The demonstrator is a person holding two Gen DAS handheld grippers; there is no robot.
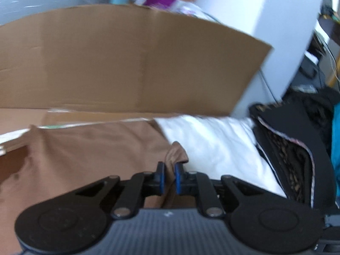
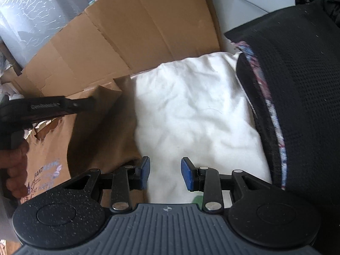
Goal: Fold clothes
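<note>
A brown garment (image 1: 89,148) lies on the left of a white cloth (image 1: 214,144). My left gripper (image 1: 169,175) is shut on a pinched-up edge of the brown garment, and the fold sticks up between its blue pads. From the right wrist that same brown garment (image 2: 106,125) hangs lifted from the left gripper (image 2: 90,102), which reaches in from the left with a hand behind it. My right gripper (image 2: 165,173) hovers open over the white cloth (image 2: 191,110), nothing between its fingers.
A large flattened cardboard box (image 1: 127,59) stands behind the clothes. A black mesh bag or chair (image 2: 297,97) with patterned trim borders the white cloth on the right. A brown paper bag (image 2: 46,161) with print lies at lower left. White furniture (image 1: 265,21) stands behind.
</note>
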